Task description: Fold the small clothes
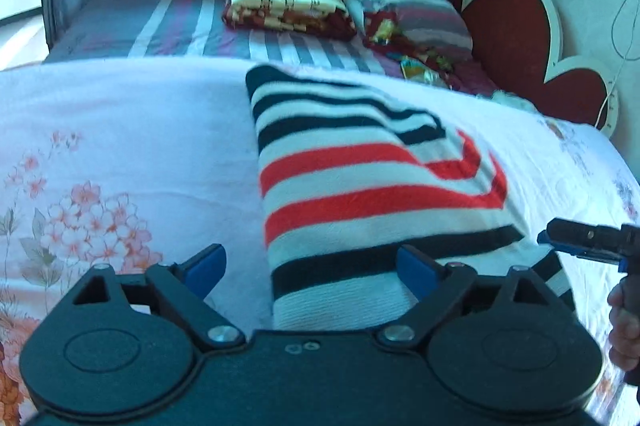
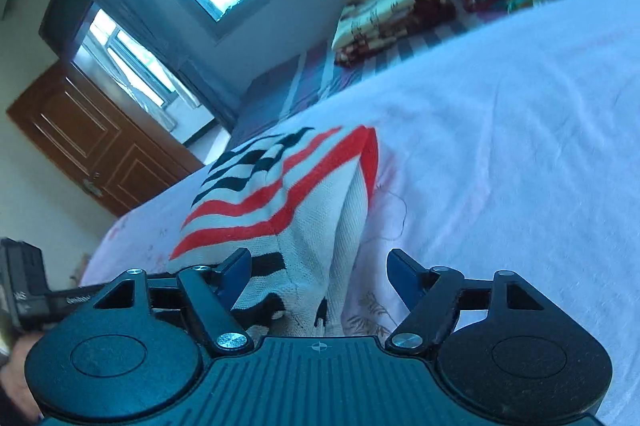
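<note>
White floral bedding (image 1: 120, 145) covers the bed where we work. Nearest to us, our left gripper (image 1: 310, 272) stands with its blue pads spread wide, the near left corner of the folded striped sweater (image 1: 360, 177) between them, neither pad pressing the cloth. Our right gripper (image 2: 318, 276) is likewise spread, straddling the sweater's near right corner, where the layers gape along the folded edge. Black, red and white stripes run across the garment, which lies flat mid-bed. Farther back we see a folded patterned blanket (image 1: 286, 1), a striped pillow (image 1: 408, 5), and a red headboard (image 1: 516, 25).
</note>
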{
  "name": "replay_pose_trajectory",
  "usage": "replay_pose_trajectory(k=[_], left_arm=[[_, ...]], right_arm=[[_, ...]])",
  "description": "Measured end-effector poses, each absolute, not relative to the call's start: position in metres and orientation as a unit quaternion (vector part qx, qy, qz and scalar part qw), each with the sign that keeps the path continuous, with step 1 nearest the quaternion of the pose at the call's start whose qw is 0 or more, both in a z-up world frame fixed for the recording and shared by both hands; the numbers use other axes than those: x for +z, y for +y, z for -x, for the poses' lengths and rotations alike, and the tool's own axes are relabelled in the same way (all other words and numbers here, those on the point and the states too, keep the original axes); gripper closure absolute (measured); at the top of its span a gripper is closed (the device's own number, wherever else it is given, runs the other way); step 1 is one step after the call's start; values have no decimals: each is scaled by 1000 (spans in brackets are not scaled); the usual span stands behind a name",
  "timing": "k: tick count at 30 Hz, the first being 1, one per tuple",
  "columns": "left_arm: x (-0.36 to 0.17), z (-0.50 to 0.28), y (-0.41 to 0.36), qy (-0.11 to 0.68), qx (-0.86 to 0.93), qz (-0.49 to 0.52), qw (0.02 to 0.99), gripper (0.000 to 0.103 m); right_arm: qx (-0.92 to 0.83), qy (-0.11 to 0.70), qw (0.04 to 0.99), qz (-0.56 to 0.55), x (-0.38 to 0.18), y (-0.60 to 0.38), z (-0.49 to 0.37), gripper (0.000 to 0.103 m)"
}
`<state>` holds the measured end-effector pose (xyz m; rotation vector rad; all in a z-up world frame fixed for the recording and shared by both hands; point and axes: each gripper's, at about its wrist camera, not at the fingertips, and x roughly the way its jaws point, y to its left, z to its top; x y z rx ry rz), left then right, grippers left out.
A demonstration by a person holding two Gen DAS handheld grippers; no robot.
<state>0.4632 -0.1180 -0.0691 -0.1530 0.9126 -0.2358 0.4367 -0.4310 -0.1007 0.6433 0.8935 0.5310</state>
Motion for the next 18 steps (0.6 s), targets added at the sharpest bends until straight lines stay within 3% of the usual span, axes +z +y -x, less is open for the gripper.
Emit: replay_pose_trajectory(k=[3, 10, 18], left_arm=[[-76, -466, -106, 456, -139, 128, 869, 10], [-104, -478, -81, 485, -186, 251, 817, 11], [-102, -490, -96, 504, -208, 243, 802, 18]], right_arm=[[263, 445, 779, -354, -116, -441, -446, 28], [290, 491, 740, -357, -122, -434, -468, 28], [319, 501, 740, -316, -116, -428, -478, 29]])
